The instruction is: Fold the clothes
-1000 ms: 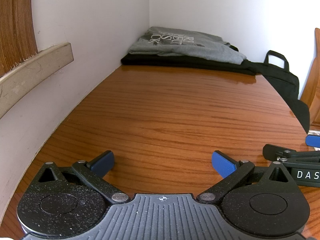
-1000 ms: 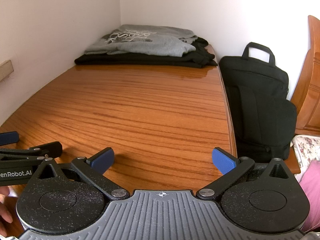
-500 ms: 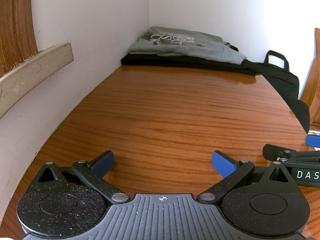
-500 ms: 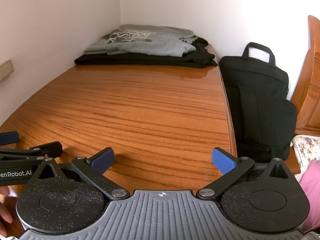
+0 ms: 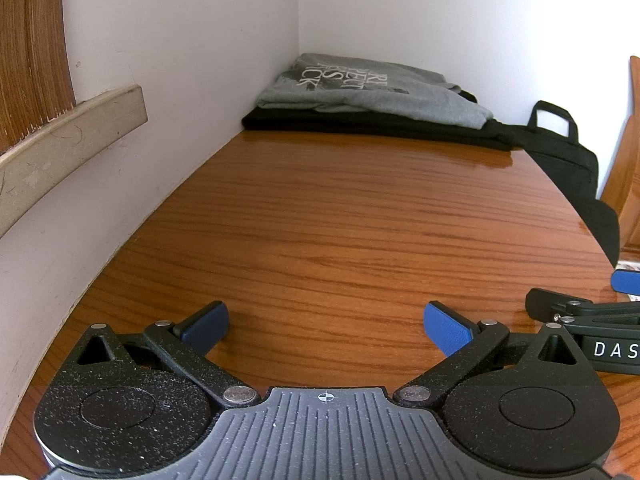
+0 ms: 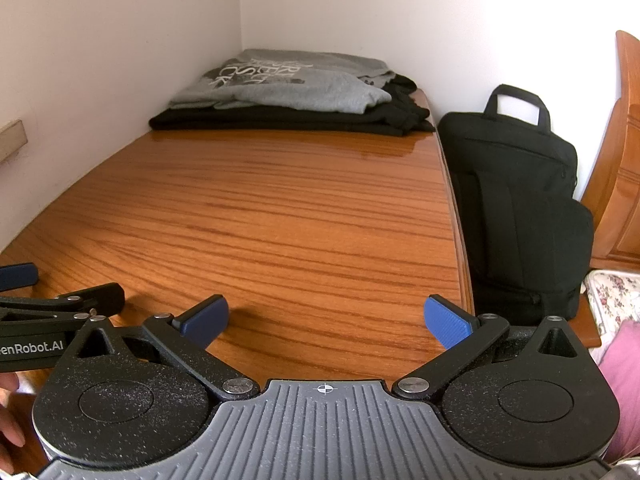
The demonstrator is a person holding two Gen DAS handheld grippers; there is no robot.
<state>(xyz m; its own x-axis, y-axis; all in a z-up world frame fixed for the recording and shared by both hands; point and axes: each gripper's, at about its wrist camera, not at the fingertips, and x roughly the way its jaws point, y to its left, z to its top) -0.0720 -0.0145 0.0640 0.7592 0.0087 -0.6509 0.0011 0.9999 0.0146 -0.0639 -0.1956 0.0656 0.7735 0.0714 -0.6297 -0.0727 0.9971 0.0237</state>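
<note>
A folded grey shirt with white lettering point(image 5: 372, 92) point(image 6: 288, 82) lies on a folded black garment point(image 5: 360, 126) point(image 6: 280, 120) at the far end of the wooden table point(image 5: 340, 220) point(image 6: 260, 208), against the corner walls. My left gripper point(image 5: 326, 326) is open and empty, low over the near end of the table. My right gripper point(image 6: 326, 322) is open and empty beside it, to its right. Each gripper shows at the edge of the other's view. Both are far from the clothes.
A black bag point(image 6: 516, 200) point(image 5: 568, 164) stands off the table's right edge. White walls bound the table's left side and far end. A beige rail point(image 5: 68, 148) runs along the left wall. Wooden furniture point(image 6: 624, 160) and floral fabric point(image 6: 612, 292) are at the right.
</note>
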